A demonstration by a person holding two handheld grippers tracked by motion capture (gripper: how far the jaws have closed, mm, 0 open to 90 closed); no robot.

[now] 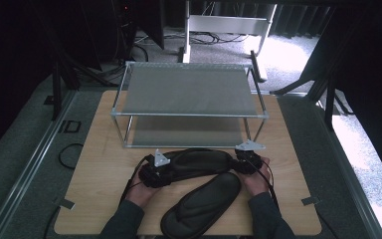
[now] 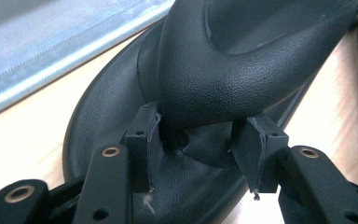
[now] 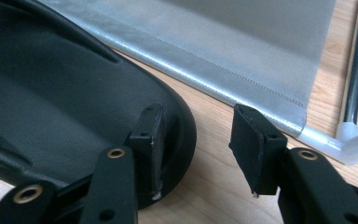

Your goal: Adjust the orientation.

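Black flip-flop (image 1: 201, 206) sits closest to the camera, angled on the counter (image 1: 94, 164); its twin, the flip-flop being worked on (image 1: 196, 163), lies just behind it with its long axis running left to right, along the front of the shoe rack (image 1: 189, 92); so each hand gets one end. Left gripper (image 2: 200, 140) has its jaws straddling the thong strap, looks clamped on it; right gripper (image 3: 200, 149) is at the other end, jaws apart, one pad on the sole's rim, the other over bare wood.
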